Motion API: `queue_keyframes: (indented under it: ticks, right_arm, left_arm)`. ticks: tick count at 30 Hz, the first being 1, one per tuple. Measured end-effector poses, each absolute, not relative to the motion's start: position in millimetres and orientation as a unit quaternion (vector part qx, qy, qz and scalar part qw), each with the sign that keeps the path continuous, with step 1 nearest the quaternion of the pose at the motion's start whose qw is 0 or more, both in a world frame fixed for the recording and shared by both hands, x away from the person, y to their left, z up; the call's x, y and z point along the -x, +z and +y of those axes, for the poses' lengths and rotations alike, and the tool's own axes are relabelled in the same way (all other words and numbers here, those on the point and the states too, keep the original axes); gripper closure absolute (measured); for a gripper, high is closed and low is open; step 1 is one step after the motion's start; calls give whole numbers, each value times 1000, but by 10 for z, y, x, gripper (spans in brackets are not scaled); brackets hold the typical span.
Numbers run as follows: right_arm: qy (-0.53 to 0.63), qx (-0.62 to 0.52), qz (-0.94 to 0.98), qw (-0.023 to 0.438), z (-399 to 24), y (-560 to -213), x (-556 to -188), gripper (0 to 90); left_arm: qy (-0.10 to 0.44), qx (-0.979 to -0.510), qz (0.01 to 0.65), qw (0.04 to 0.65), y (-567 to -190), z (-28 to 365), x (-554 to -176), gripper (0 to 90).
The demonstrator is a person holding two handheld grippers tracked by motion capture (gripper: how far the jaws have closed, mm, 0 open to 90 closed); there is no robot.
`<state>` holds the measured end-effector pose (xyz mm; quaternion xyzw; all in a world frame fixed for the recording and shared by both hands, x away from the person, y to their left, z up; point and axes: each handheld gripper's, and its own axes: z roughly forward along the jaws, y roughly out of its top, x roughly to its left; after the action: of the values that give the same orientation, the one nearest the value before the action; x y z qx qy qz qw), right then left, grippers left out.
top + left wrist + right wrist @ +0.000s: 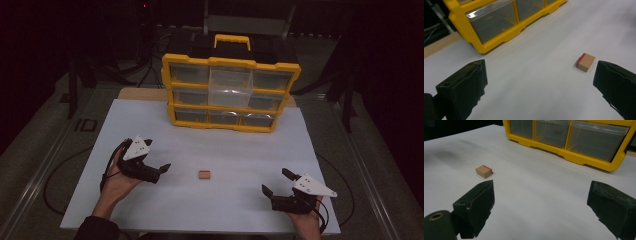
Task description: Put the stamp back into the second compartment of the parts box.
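Observation:
A small wooden block [204, 174] with one red edge lies flat on the white sheet [225, 145], between the two grippers. My left gripper [158, 154] is open to the left of it, held in a hand, with nothing between its jaws. In the left gripper view the block [586, 62] lies just ahead of the right jaw of that gripper [540, 72]. My right gripper [275, 180] stands open and empty to the right, near the front edge. In the right gripper view the block [484, 171] lies off to the left, beyond my open gripper [540, 188].
A yellow parts organizer [231, 92] with clear drawers and a top handle stands upright at the back of the sheet; its frame [496, 45] [574, 155] rises ahead of both grippers. Wood board edge and dark floor surround the table. Cables trail from both grippers.

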<state>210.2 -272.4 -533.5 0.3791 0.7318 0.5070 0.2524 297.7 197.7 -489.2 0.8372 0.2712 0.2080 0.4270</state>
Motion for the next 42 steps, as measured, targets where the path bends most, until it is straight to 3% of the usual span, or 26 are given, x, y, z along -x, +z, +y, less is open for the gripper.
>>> queue_keyframes:
  ticks: [42]
  right_arm:
    - [502,-388,731,253,-2761,-5356,-2122,72]
  left_arm:
    - [160,-892,212,365,-4995,1395,-3233,0]
